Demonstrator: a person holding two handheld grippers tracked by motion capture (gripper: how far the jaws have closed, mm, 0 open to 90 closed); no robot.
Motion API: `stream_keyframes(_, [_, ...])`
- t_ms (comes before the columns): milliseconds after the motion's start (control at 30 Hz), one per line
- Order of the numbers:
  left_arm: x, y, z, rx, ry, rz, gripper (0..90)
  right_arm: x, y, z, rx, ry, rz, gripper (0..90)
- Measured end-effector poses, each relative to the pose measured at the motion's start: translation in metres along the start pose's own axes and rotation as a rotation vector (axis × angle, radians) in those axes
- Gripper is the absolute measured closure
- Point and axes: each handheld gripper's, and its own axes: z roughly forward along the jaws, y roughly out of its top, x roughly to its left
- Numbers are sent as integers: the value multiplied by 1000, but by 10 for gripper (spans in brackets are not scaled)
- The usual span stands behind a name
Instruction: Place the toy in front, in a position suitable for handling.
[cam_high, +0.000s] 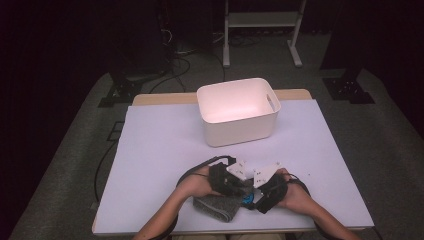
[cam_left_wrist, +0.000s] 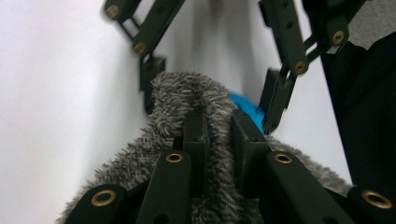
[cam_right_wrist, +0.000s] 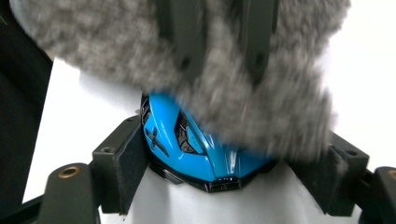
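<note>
Work looks roughly midway: blue toy car (cam_right_wrist: 196, 144) half slipped into grey fuzzy pouch (cam_left_wrist: 187, 140), not yet fully covered, nose and glossy front poking out. White bin (cam_high: 237, 111) stands empty, well beyond the pouch toward the far edge of the table (cam_high: 150, 150); presumably left to do: finish tucking the car in, perhaps carry the bundle to that bin.

Left gripper (cam_left_wrist: 218, 128) pressed nearly together, pinching the pouch's rim and lifting it. Right gripper (cam_right_wrist: 233, 168) spread wide, pads flanking the car's two sides; contact on the near pad likely, far pad hidden by fluff, so grip uncertain.

Pouch: plush, shaggy, mottled grey, floppy. Car: shiny blue shell, black trim and grille.
</note>
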Motion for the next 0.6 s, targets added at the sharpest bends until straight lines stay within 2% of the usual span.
stream_keyframes(100, [0, 6, 6, 12, -7, 21, 782, 1, 0, 0, -5, 9, 9, 220])
stream_keyframes(233, [1, 3, 1, 22, 5, 11, 781, 1, 0, 0, -1, 6, 7, 221])
stream_keyframes(300, [3, -5, -10, 21, 25, -2, 778, 0, -1, 0, -5, -1, -6, 220])
stream_keyframes(400, [6, -18, -27, 1, 47, -49, 774, 0, -1, 0, -8, -1, -2, 221])
stream_keyframes(533, [8, -33, -44, 66, 112, -69, 775, -1, -1, 0, -10, -1, -5, 221])
stream_keyframes(600, [8, -44, -52, 82, 122, -97, 775, -1, -1, 0, -6, 0, -7, 221])
